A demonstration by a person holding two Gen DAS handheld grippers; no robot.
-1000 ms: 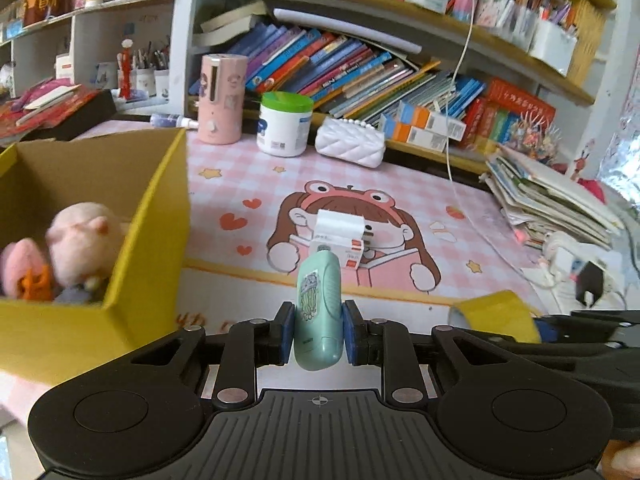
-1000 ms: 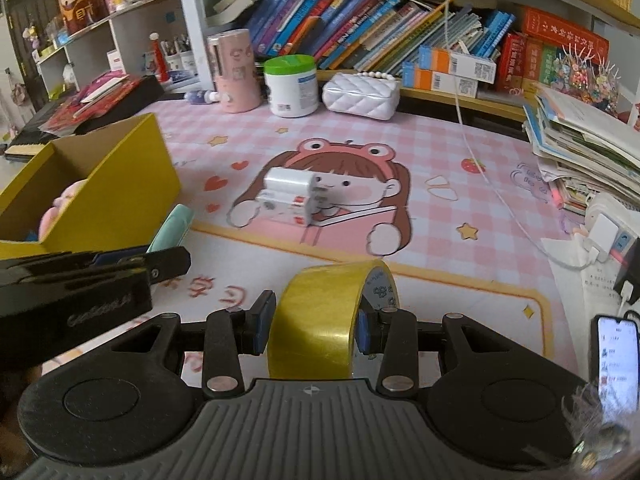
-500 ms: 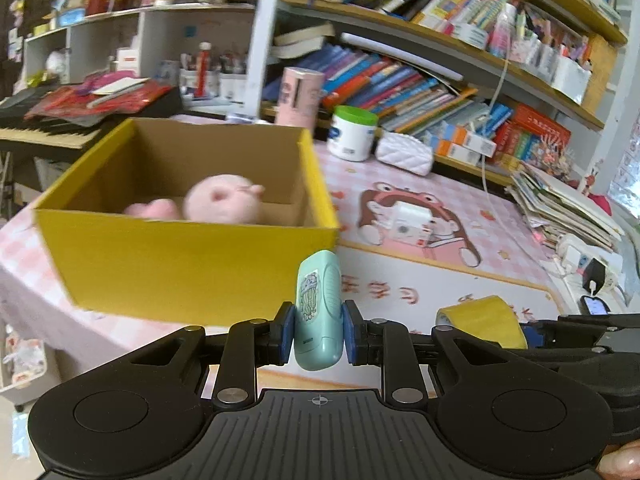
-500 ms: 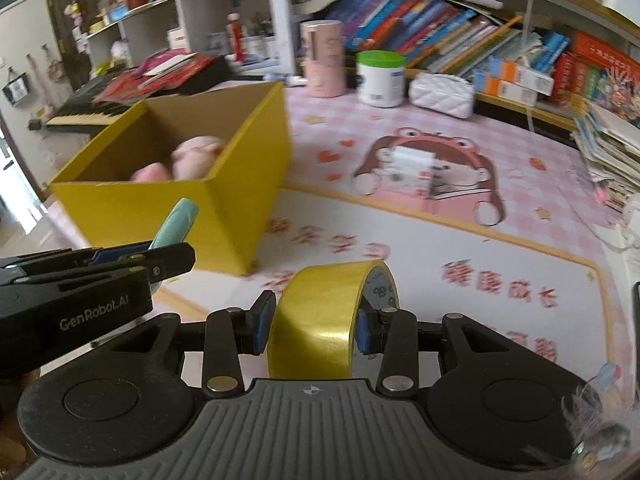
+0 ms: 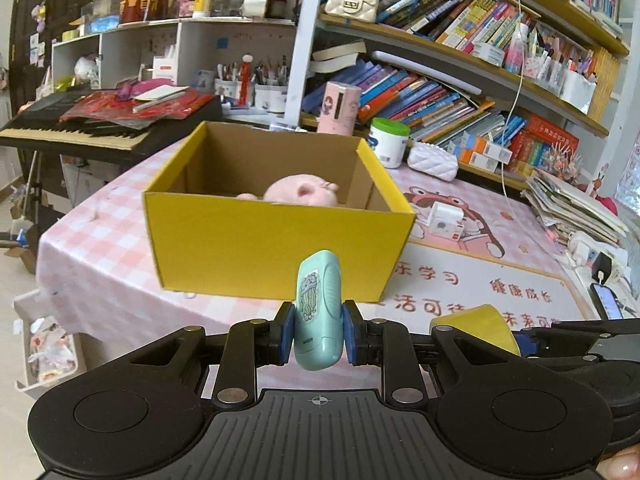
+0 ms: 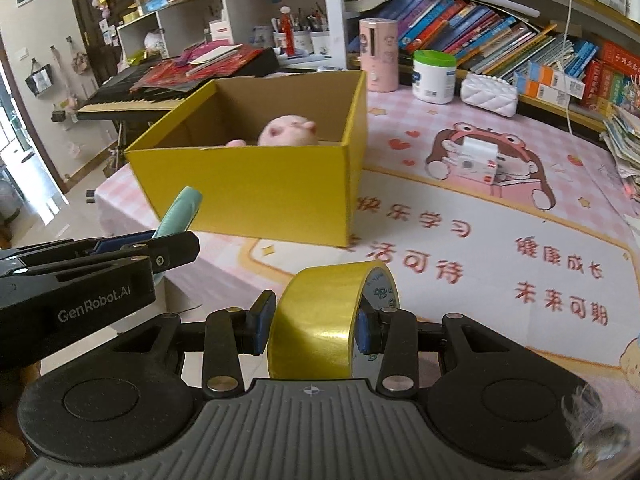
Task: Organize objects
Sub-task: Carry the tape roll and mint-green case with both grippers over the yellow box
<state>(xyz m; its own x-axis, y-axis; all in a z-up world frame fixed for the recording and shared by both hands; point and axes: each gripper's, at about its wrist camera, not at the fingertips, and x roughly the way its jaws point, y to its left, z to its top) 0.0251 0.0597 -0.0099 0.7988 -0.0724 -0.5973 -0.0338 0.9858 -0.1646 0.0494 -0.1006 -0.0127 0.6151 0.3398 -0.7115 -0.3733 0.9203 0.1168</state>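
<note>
Left gripper (image 5: 319,334): clamped on mint-green case (image 5: 319,312), carried upright.
Right gripper (image 6: 311,327): clamped on yellow tape roll (image 6: 320,320).
Change: 1 second ago faced desk mat; now both aimed at yellow box (image 5: 276,252).
Box contents: pink plush (image 5: 300,192).
Meaning: 2 drop-offs likely next.

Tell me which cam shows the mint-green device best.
Left wrist: the mint-green plastic device sits centred between the left tongs, sticker side visible. Right wrist shows only its thin edge poking above the tongs.
</note>
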